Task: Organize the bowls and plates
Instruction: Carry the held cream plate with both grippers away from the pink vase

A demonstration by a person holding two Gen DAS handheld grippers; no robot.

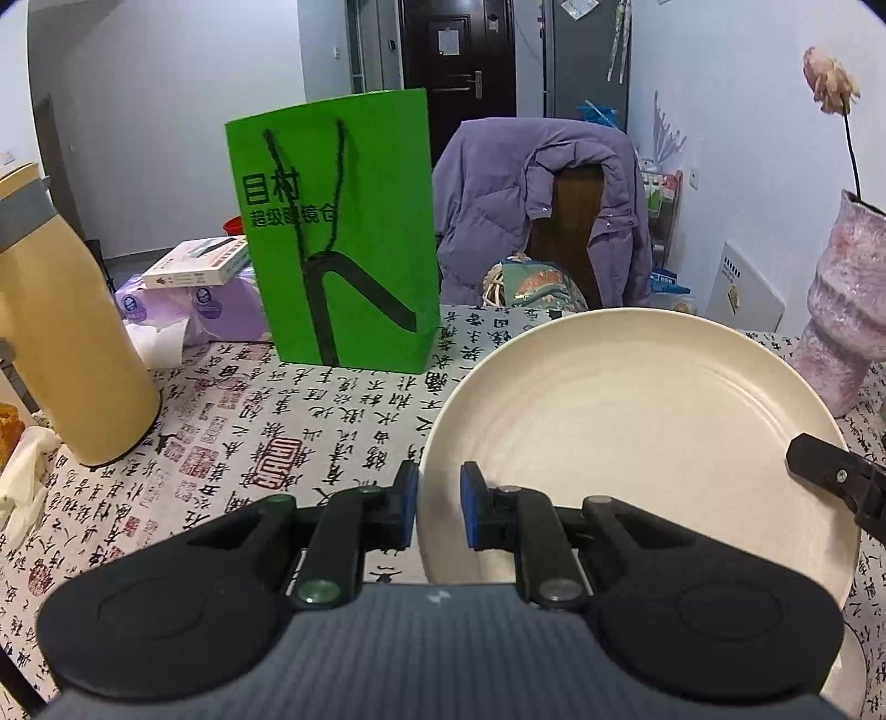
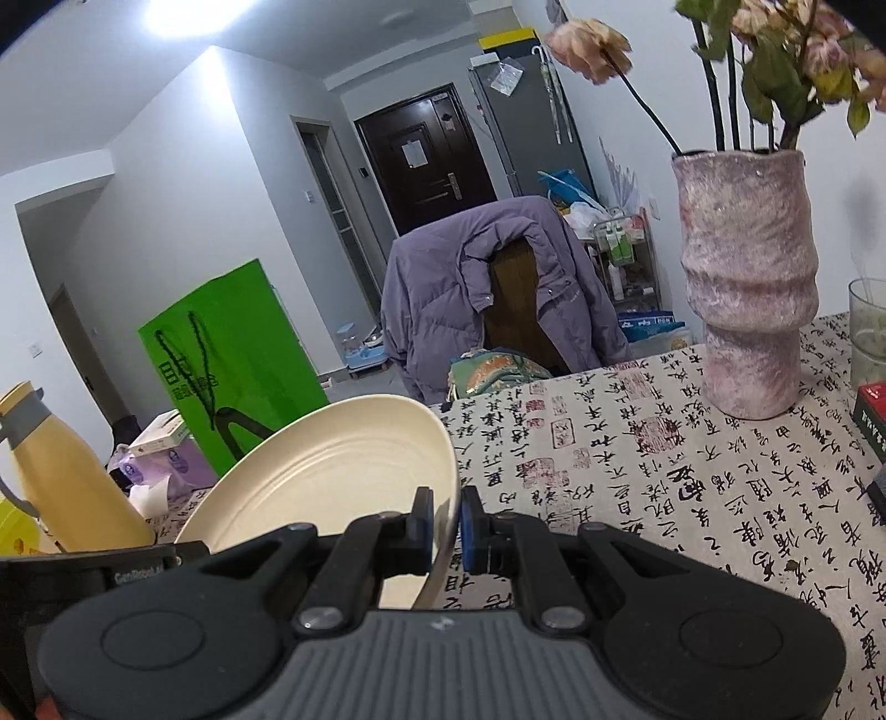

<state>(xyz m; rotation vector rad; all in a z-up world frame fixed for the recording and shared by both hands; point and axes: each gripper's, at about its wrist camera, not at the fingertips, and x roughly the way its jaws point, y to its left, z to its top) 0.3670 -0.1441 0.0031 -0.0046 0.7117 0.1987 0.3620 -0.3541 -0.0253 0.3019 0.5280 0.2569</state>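
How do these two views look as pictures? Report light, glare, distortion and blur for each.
Left wrist view: even indoor light, no glare; fisheye bends the walls and darkens the corners; the cream plate and green bag are sharp, the gripper body up close slightly soft. Right wrist view: a ceiling light burns out white at top left; the pink vase bows outward; the tablecloth print stays crisp.

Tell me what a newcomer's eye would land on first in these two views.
First the cream plate, pinched at opposite rims by the left gripper and right gripper. Then the bright green paper bag standing behind it on the calligraphy-print tablecloth, and the pink vase of dried flowers at right.
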